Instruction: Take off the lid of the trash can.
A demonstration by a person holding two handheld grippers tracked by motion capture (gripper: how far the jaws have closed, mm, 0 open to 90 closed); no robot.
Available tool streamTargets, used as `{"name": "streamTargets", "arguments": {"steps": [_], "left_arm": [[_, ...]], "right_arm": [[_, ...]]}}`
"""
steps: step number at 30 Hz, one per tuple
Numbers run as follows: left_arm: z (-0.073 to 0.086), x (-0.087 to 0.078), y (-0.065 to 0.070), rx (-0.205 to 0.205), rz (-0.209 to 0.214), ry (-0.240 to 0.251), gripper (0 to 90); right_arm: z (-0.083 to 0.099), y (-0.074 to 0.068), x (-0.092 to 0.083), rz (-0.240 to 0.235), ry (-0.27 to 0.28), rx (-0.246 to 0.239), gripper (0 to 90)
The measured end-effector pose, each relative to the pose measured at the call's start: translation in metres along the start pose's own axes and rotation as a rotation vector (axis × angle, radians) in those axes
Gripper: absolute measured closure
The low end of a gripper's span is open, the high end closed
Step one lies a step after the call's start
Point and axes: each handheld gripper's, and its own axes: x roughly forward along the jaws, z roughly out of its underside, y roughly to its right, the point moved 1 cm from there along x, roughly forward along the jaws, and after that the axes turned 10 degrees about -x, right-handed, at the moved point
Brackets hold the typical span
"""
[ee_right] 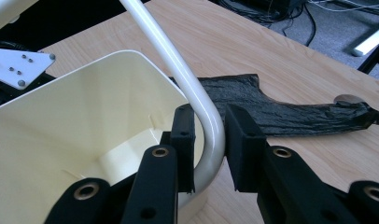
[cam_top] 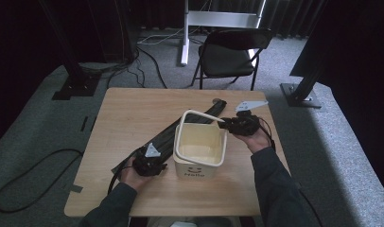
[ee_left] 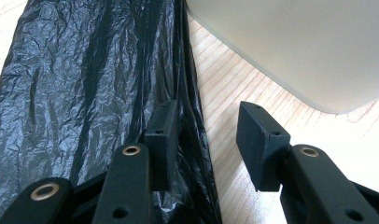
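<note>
The high view shows the whole layout: a cream bin point(cam_top: 200, 150) stands at the middle of the wooden counter point(cam_top: 128, 113), with a long black plastic bag point(cam_top: 169, 137) lying flat behind and to its left, running from lower left to upper right of the frame. The right gripper view gives what that one cannot: the bin's white handle point(ee_right: 197, 100) rises up and to the left of the frame between the right gripper point(ee_right: 210, 140) fingers, which have just been closing; one pad looks to touch the tube, the other shows a small gap, so a firm grip cannot be told. The left gripper view shows the left gripper point(ee_left: 206, 135) with its fingers apart, one over the bag's crinkled edge, the other over bare wood, the bin's wall at upper right. In the high view the left hand point(cam_top: 133, 174) lies low at the bin's lower left; the right hand point(cam_top: 258, 140) reaches in at its upper right corner.
</note>
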Motion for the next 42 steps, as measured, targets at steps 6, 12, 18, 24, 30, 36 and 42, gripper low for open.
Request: {"name": "streamTargets", "arguments": {"steps": [6,12,18,24,30,36,42], "left_arm": [[0.000,0.000,0.000,0.001,0.000,0.000,59.0],[0.000,0.000,0.000,0.000,0.000,0.000,59.0],[0.000,0.000,0.000,0.000,0.000,0.001,59.0],[0.000,0.000,0.000,0.000,-0.001,0.001,59.0],[0.000,0.000,0.000,-0.001,-0.001,0.002,59.0],[0.000,0.000,0.000,-0.001,-0.001,0.003,59.0],[0.000,0.000,0.000,-0.001,-0.002,0.003,58.9]], "right_arm": [[0.001,0.003,-0.007,0.024,-0.020,-0.010,74.6],[0.004,0.007,-0.015,0.046,-0.038,-0.018,74.7],[0.007,0.012,-0.026,0.066,-0.052,-0.021,74.8],[0.011,0.017,-0.036,0.089,-0.060,-0.016,74.9],[0.017,0.024,-0.045,0.114,-0.074,-0.010,74.9],[0.023,0.029,-0.052,0.130,-0.091,-0.007,74.9],[0.027,0.033,-0.061,0.152,-0.107,-0.008,74.9]]}}
